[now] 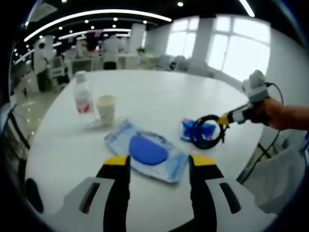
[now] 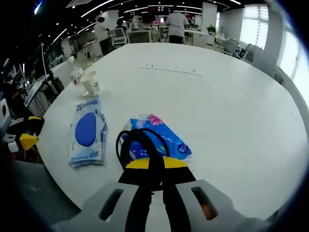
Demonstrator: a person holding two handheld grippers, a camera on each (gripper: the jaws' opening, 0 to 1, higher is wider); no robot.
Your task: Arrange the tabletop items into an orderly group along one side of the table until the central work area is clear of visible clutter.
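Observation:
A flat wet-wipe pack with a blue oval lid lies just ahead of my left gripper, whose jaws stand open on either side of its near end without touching it. My right gripper is shut on a black coiled cable, which loops over a blue tissue packet. From the left gripper view the right gripper holds the cable at the blue packet. A clear bottle and a paper cup stand together by the far left edge.
The round white table has wide bare room beyond the items. In the right gripper view the wipe pack, cup and bottle line its left edge, with the left gripper beside them. People and desks stand behind.

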